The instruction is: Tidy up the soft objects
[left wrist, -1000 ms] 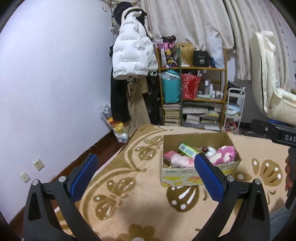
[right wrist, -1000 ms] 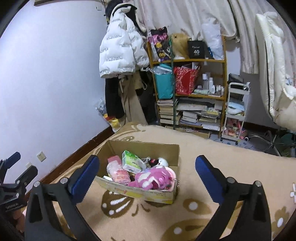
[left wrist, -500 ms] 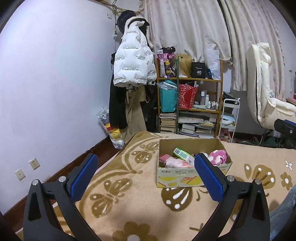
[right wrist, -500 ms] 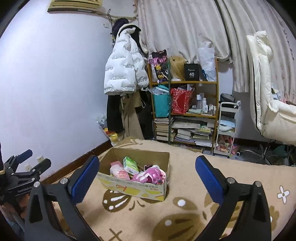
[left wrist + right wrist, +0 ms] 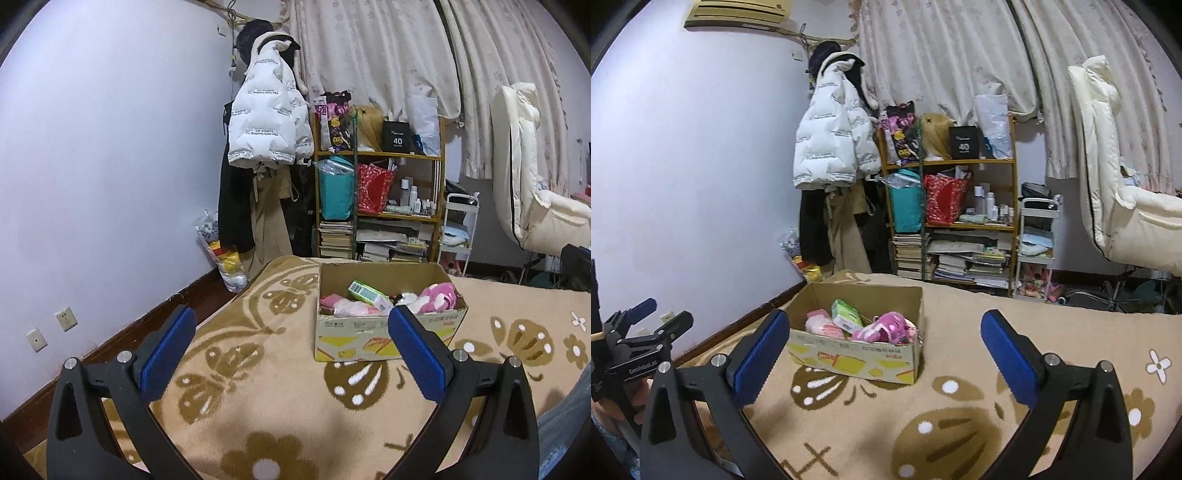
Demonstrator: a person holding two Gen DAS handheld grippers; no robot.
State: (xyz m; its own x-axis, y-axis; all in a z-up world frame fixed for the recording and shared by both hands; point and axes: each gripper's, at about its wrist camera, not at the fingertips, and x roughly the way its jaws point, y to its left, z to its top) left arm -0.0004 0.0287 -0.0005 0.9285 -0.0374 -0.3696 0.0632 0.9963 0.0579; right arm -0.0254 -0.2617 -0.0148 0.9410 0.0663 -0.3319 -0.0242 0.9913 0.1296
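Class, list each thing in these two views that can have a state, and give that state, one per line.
Left hand-held gripper: open, empty.
Right hand-held gripper: open, empty.
Cardboard box: open-topped, on the blanket, holding soft items.
Pink plush: lying in the box.
Green pack: tilted, in the box.
White jacket: hanging on the wall.

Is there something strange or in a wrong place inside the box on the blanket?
Mostly not. In the cardboard box, a green packet lies tilted among the pink soft toys; it looks like packaging, not plush. Nothing has spilled onto the blanket.
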